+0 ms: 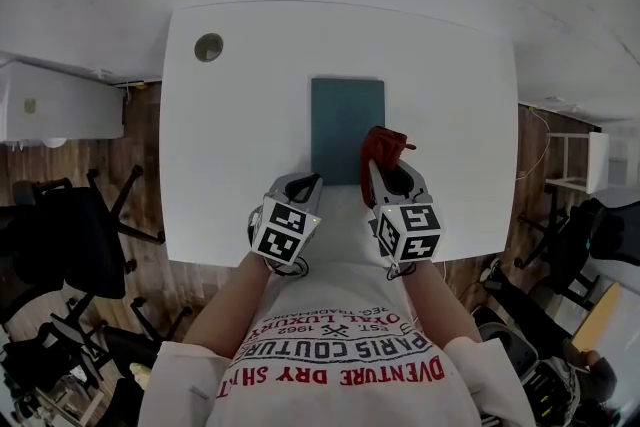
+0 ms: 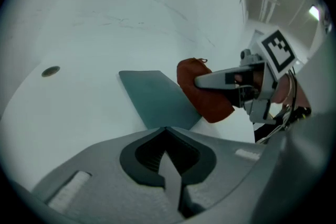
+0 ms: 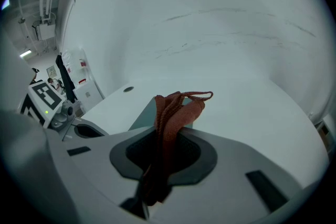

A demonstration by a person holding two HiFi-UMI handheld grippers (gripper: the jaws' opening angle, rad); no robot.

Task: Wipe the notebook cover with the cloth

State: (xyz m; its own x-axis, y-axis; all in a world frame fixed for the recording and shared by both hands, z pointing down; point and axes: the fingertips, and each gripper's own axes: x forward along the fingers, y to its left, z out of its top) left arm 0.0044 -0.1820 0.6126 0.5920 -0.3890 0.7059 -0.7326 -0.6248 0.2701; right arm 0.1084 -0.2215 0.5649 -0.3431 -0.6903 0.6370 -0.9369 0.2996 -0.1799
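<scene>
A dark teal notebook point(image 1: 346, 130) lies flat in the middle of the white table point(image 1: 230, 125). My right gripper point(image 1: 385, 165) is shut on a red cloth point(image 1: 382, 148), which hangs over the notebook's near right corner. In the right gripper view the cloth point(image 3: 170, 118) stands pinched between the jaws, with the notebook point(image 3: 144, 115) showing behind it. My left gripper point(image 1: 300, 187) hovers just short of the notebook's near left corner, jaws shut and empty. The left gripper view shows the notebook point(image 2: 155, 97) and the cloth point(image 2: 202, 94) held by the right gripper.
A round grey cable hole point(image 1: 208, 47) sits at the table's far left corner. Black office chairs point(image 1: 70, 225) stand on the wooden floor to the left. More chairs and a white shelf point(image 1: 575, 160) are on the right.
</scene>
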